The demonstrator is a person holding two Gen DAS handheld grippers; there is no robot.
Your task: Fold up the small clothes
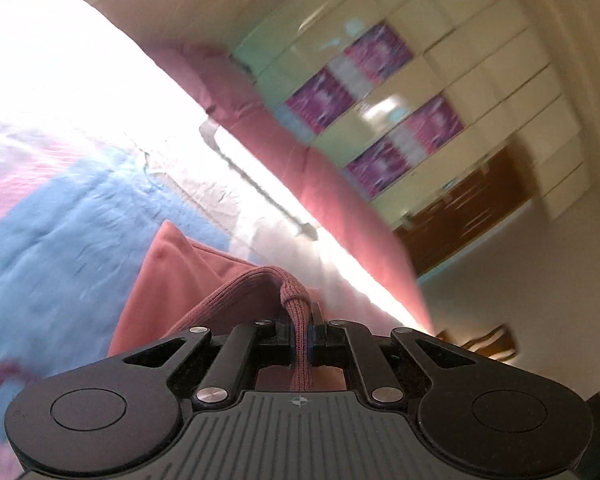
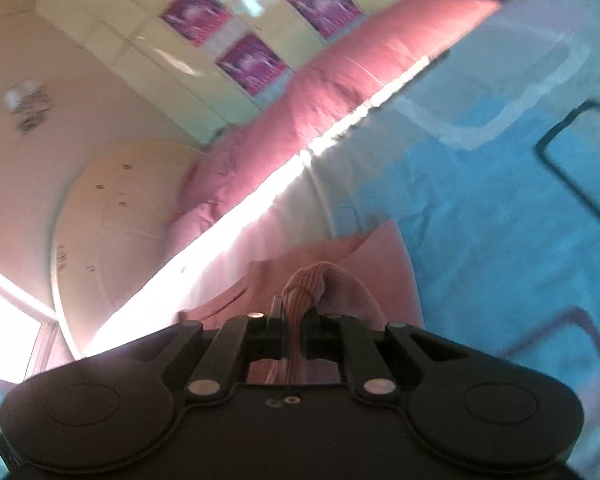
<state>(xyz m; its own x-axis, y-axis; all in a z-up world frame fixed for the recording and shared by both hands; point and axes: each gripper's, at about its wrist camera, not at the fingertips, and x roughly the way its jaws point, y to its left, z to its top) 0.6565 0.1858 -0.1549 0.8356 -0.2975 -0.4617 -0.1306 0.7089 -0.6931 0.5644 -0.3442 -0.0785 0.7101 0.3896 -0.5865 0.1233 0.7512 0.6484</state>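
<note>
I had the small pink garment (image 1: 168, 292) pinched in both tools. My left tool (image 1: 300, 338) was squeezed tight on its ribbed hem (image 1: 296, 300), and my right tool (image 2: 294, 334) was squeezed tight on another bunch of the same ribbed edge (image 2: 306, 284). The rest of it hung down in front of each tool, over the bed with the blue and white cover (image 1: 60, 216).

I think the folding had only just begun. I saw no neat fold yet, and the cloth was not laid flat. I would still need to spread it on the bed and fold it.

The left view showed a brown cabinet (image 1: 468, 208) past the bed's far edge. The right view showed a dark square outline (image 2: 580, 164) printed on the cover and a pale door (image 2: 116, 216) instead. Both views were blurry.
</note>
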